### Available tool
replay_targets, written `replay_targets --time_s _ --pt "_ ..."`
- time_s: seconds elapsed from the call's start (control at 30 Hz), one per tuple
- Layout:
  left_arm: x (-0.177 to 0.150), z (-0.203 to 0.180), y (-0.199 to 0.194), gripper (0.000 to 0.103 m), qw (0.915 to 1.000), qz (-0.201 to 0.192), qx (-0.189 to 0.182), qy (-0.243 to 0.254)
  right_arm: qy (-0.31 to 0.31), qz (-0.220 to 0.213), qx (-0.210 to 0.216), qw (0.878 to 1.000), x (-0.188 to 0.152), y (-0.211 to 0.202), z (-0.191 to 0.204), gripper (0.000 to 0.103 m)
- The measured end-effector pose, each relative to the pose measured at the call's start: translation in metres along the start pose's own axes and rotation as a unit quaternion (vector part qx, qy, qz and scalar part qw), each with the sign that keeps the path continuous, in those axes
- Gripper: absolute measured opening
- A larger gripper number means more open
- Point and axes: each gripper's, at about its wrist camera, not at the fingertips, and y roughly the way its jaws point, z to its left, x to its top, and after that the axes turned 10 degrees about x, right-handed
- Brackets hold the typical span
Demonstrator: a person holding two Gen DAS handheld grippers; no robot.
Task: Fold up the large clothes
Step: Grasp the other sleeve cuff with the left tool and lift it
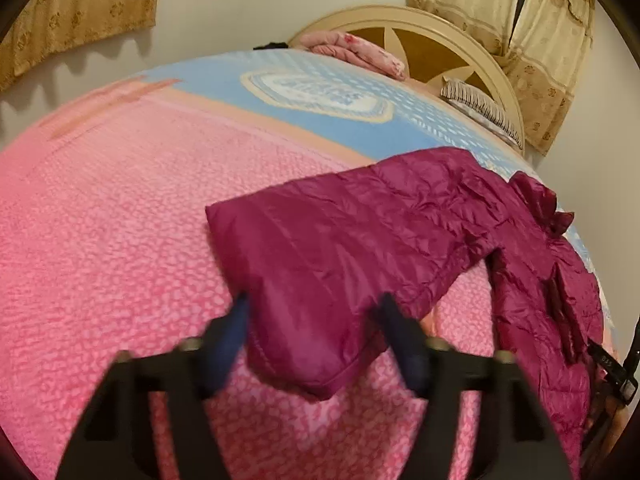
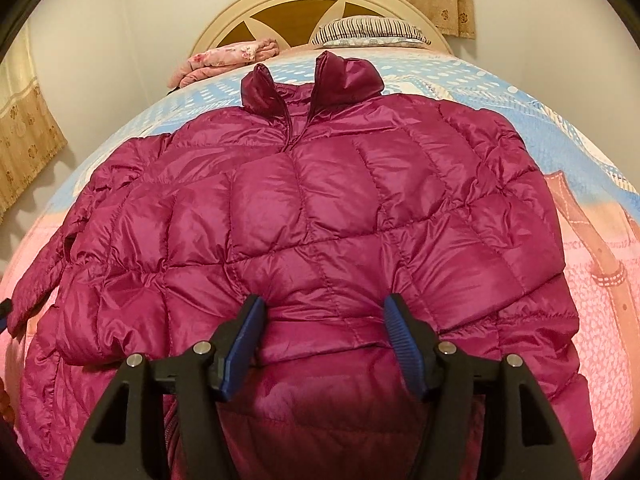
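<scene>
The left gripper point(image 1: 312, 300) straddles the sleeve cuff point(image 1: 304, 312) of the magenta puffer jacket point(image 2: 312, 208), jaws half-wide, grip unclear. The jacket is spread on the pink bedspread point(image 1: 100, 240). The right gripper point(image 2: 322, 304) presses a fabric bunch between parted jaws. A striped pillow point(image 2: 360, 32) lies beyond.

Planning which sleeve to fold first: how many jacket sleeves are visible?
2. Left-hand sleeve stretches outward over the pink bedspread; the other sleeve lies folded across the jacket.
</scene>
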Motion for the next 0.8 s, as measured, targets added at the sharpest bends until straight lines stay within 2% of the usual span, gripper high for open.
replay_targets --time_s 0.03,0.07,0.13,0.37,0.5,0.7,0.8 --pt "0.001 0.0 0.0 0.029 1.0 -0.001 0.003 0.002 -0.001 0.0 -0.002 1.0 0.0 0.0 0.001 0.064" --pt "0.003 0.001 -0.001 0.02 1.0 -0.003 -0.008 0.002 -0.002 0.001 -0.002 1.0 0.0 0.0 0.0 0.064" --pt "0.007 0.004 -0.008 0.013 0.9995 -0.013 -0.027 -0.003 -0.004 0.001 -0.004 1.0 0.0 0.0 0.001 0.064" --pt "0.04 0.002 -0.038 0.01 0.9967 -0.072 -0.038 -0.002 -0.002 -0.001 -0.002 1.0 0.0 -0.001 0.0 0.065" --pt "0.063 -0.014 -0.059 0.009 0.9924 -0.112 -0.045 0.023 0.002 -0.005 0.003 1.0 0.0 -0.002 -0.002 0.066" --pt "0.096 -0.077 -0.113 0.008 0.9735 -0.186 -0.091 0.097 0.008 -0.009 0.012 1.0 -0.001 -0.004 -0.003 0.067" --pt "0.106 -0.111 -0.13 0.008 0.9644 -0.205 -0.111 0.125 0.01 -0.01 0.014 1.0 -0.001 -0.004 -0.004 0.067"
